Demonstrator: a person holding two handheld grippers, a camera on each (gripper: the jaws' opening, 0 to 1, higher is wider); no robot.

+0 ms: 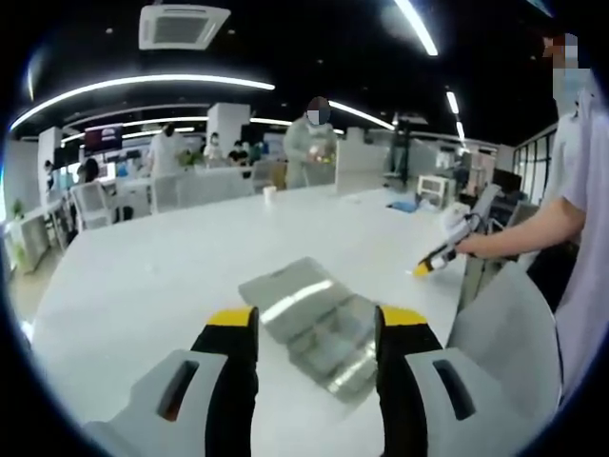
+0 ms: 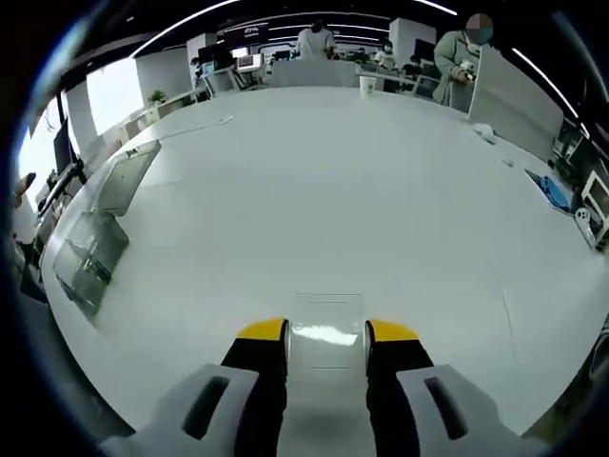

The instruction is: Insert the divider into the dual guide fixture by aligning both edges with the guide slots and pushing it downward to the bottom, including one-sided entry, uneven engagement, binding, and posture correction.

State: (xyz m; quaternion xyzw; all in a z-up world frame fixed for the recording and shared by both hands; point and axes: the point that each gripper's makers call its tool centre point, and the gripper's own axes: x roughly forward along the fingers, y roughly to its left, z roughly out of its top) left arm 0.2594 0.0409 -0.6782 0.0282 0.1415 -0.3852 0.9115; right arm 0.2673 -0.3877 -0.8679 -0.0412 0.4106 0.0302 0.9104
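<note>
The right tool (image 2: 326,333) is spread around the clear divider (image 2: 325,328), flat on the white surface (image 2: 333,190). The left tool (image 1: 317,319) is spread above the transparent fixture (image 1: 319,324) near the surface's edge.

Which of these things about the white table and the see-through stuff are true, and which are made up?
1. The divider lies flat on the table. True.
2. The right gripper is lifting the divider high. False: it lies on the table between the jaws.
3. The clear fixture sits ahead of the left gripper. True.
4. The left gripper is shut on the fixture. False: its jaws are apart.
5. The table is black. False: it is white.
</note>
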